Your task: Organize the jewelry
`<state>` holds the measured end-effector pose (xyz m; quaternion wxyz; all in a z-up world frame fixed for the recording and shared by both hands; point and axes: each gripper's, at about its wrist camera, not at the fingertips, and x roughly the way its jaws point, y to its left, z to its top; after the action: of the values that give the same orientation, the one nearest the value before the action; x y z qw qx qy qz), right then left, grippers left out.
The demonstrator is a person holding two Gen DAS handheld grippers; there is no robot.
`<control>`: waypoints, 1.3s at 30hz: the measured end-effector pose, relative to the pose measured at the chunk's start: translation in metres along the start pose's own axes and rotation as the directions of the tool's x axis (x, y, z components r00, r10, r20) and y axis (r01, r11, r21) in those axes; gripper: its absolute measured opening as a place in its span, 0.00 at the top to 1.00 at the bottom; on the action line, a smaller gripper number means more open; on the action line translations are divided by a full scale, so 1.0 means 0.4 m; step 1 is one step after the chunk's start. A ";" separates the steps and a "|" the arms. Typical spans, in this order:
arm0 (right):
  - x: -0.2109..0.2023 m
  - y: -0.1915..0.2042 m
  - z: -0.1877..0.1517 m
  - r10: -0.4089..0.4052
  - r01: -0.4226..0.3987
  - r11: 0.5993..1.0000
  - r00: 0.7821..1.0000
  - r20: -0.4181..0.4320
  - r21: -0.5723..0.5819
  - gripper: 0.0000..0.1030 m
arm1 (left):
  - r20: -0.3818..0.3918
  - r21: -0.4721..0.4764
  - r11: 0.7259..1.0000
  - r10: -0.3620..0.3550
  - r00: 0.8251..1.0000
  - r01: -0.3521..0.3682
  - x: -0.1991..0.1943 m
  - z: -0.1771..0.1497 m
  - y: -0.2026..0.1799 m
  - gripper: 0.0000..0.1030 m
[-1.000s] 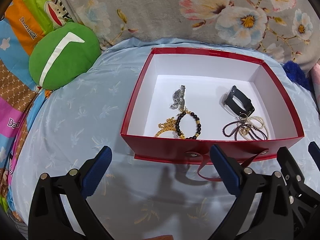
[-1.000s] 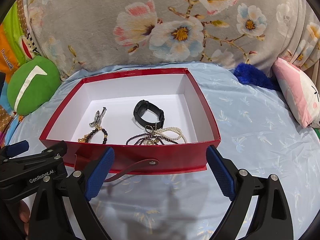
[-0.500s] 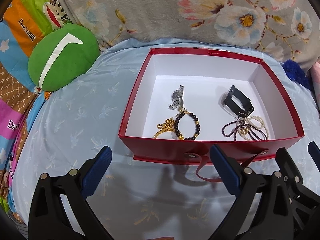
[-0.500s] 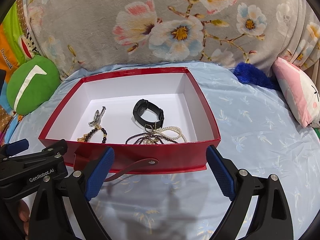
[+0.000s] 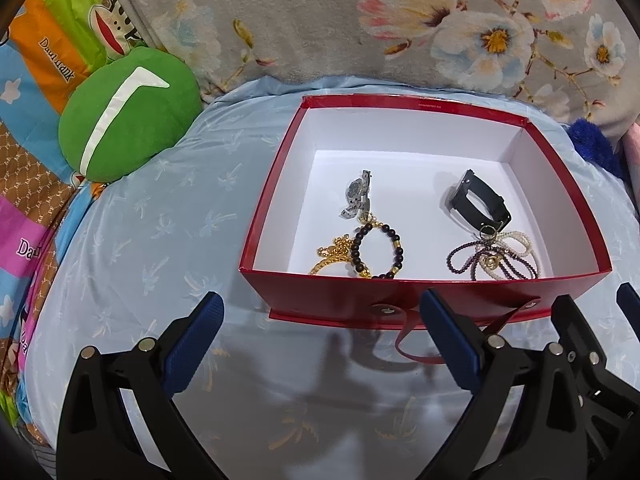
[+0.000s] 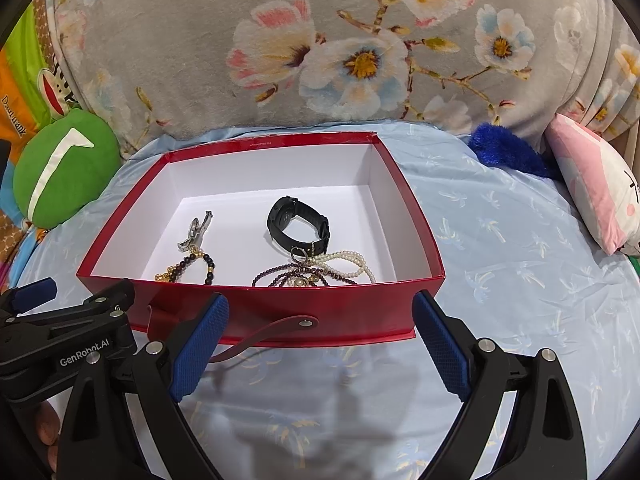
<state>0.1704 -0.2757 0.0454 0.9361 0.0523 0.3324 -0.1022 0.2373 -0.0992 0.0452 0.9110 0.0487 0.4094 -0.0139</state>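
A red box (image 5: pixel 400 292) (image 6: pixel 280 304) with a white inside sits on the blue sheet. In it lie a silver watch (image 5: pixel 357 194) (image 6: pixel 196 230), a gold chain (image 5: pixel 334 254), a black bead bracelet (image 5: pixel 376 250) (image 6: pixel 198 266), a black watch (image 5: pixel 478 200) (image 6: pixel 298 226) and a tangle of pearl and purple bead strands (image 5: pixel 496 258) (image 6: pixel 316 270). My left gripper (image 5: pixel 322 330) is open and empty in front of the box's near left. My right gripper (image 6: pixel 320 334) is open and empty at the near wall, either side of the red strap (image 6: pixel 272 330).
A green round cushion (image 5: pixel 124 114) lies left of the box. A grey flowered blanket (image 6: pixel 320 48) rises behind it. A blue plush (image 6: pixel 504 152) and a pink pillow (image 6: pixel 592 192) lie at the right. A coloured quilt (image 5: pixel 24 184) borders the left edge.
Both grippers have shifted very slightly; the box sits a touch lower in the left view. Nothing was taken hold of or let go.
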 end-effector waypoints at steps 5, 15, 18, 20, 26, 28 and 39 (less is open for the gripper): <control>0.000 -0.002 0.000 0.000 0.000 1.000 1.000 -0.001 0.001 0.12 | 0.001 0.004 1.000 0.001 1.000 -0.001 0.000 -0.001 0.000 0.07; 0.001 0.000 0.000 0.000 0.000 1.000 1.000 0.000 0.000 0.12 | 0.003 0.007 1.000 0.004 1.000 -0.004 0.002 -0.001 -0.002 0.07; 0.002 0.000 0.001 0.000 0.000 1.000 1.000 -0.001 0.000 0.12 | 0.003 0.014 1.000 0.003 1.000 -0.003 0.004 0.001 -0.003 0.07; 0.001 -0.001 0.002 -0.001 0.001 1.000 1.000 0.000 -0.001 0.12 | 0.002 0.013 1.000 0.004 1.000 -0.004 0.006 0.002 -0.002 0.07; 0.002 -0.002 0.002 0.000 0.000 1.000 1.000 0.000 0.000 0.12 | 0.005 0.016 1.000 0.004 1.000 -0.004 0.005 0.004 -0.002 0.07; 0.003 -0.001 0.002 0.000 0.000 1.000 1.000 0.000 0.000 0.12 | 0.004 0.016 1.000 0.003 1.000 -0.003 0.007 0.005 -0.002 0.07; 0.009 -0.004 0.000 0.001 -0.001 1.000 1.000 -0.006 0.005 0.12 | 0.004 0.015 1.000 0.006 1.000 -0.006 0.009 0.007 -0.006 0.07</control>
<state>0.1729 -0.2778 0.0432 0.9350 0.0550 0.3351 -0.1025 0.2415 -0.1016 0.0440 0.9113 0.0567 0.4075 -0.0145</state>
